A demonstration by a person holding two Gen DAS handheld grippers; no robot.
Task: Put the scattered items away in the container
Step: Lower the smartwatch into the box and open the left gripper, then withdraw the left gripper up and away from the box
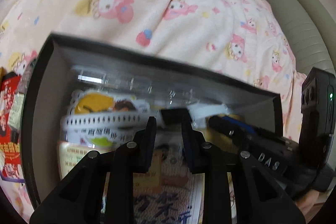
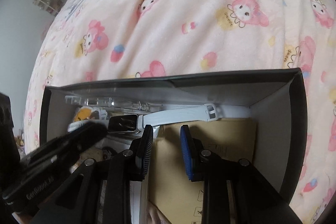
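Box (image 2: 273,96), black, on pink cartoon bedspread (image 2: 189,24), holding watch (image 2: 122,123), clear case (image 2: 105,101), packets; left claw (image 1: 169,125) and right claw (image 2: 164,129) hover inside, part-spread, empty; advise lifting straight out, clearing walls, then fetching red packet (image 1: 9,119) outside.

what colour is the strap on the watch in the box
Pale grey-white strap, clearest in the right wrist view.

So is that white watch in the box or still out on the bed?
In. The white watch lies inside the black box, near its far wall, strap stretched over a brown envelope.
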